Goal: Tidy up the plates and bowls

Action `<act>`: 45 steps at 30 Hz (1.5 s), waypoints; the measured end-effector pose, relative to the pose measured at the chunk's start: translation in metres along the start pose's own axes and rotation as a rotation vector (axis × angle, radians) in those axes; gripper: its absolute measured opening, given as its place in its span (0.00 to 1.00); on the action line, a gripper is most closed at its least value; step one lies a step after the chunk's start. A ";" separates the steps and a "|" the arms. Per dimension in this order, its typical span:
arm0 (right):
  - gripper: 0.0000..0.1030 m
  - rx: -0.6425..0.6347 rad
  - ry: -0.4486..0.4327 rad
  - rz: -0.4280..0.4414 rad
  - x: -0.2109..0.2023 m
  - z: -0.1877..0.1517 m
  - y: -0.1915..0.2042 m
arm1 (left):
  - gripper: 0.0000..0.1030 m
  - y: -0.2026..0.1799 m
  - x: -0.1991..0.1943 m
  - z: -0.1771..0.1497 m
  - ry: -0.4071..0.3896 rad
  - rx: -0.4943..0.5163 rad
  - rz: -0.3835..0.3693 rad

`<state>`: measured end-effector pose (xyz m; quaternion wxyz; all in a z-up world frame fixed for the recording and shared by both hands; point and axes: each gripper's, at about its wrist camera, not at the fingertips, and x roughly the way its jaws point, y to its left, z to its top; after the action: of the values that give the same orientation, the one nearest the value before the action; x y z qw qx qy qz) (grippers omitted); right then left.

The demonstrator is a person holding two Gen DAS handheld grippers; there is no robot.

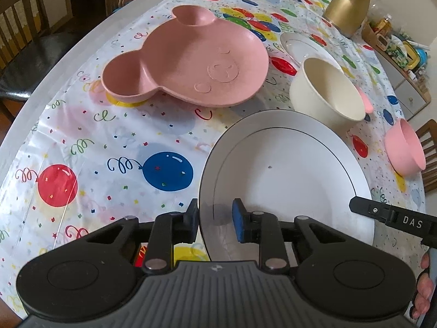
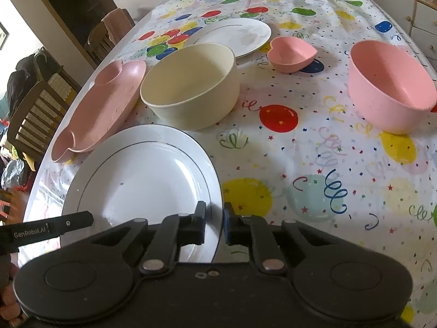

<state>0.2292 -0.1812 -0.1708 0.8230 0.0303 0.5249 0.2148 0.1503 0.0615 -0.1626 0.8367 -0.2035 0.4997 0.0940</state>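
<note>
A large white plate (image 1: 286, 169) (image 2: 142, 180) with a thin dark ring lies near the table's front edge. My left gripper (image 1: 215, 216) straddles its left rim, one finger outside the edge and the blue pad on the plate's face, shut on it. My right gripper (image 2: 214, 222) pinches the opposite rim between its two fingers. Behind the plate stand a cream bowl (image 1: 325, 87) (image 2: 191, 87), a pink bear-shaped divided plate (image 1: 191, 63) (image 2: 101, 109), a smaller white plate (image 2: 232, 35), a pink heart dish (image 2: 292, 53) and a pink bowl (image 2: 390, 87).
A balloon-print tablecloth (image 1: 109, 136) covers the round table. A gold kettle (image 1: 347, 5) stands at the far side. Wooden chairs (image 1: 21, 41) (image 2: 41, 109) ring the table edge, and a cluttered sideboard (image 1: 396, 49) sits beyond. A hand (image 1: 424, 287) shows at the lower right of the left wrist view.
</note>
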 end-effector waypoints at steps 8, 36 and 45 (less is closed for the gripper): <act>0.10 0.026 -0.002 -0.004 -0.014 -0.017 -0.003 | 0.24 -0.002 -0.010 -0.014 0.024 0.021 -0.038; 0.10 0.298 -0.103 -0.187 -0.112 -0.122 -0.106 | 0.24 -0.125 -0.007 -0.074 0.183 0.429 -0.264; 0.12 0.335 -0.102 -0.207 -0.110 -0.132 -0.110 | 0.24 -0.126 -0.003 -0.081 0.219 0.434 -0.266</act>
<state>0.1101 -0.3466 -0.1665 0.8498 0.1233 0.5112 0.0368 0.1304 -0.0870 -0.1629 0.8069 -0.0922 0.5644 -0.1483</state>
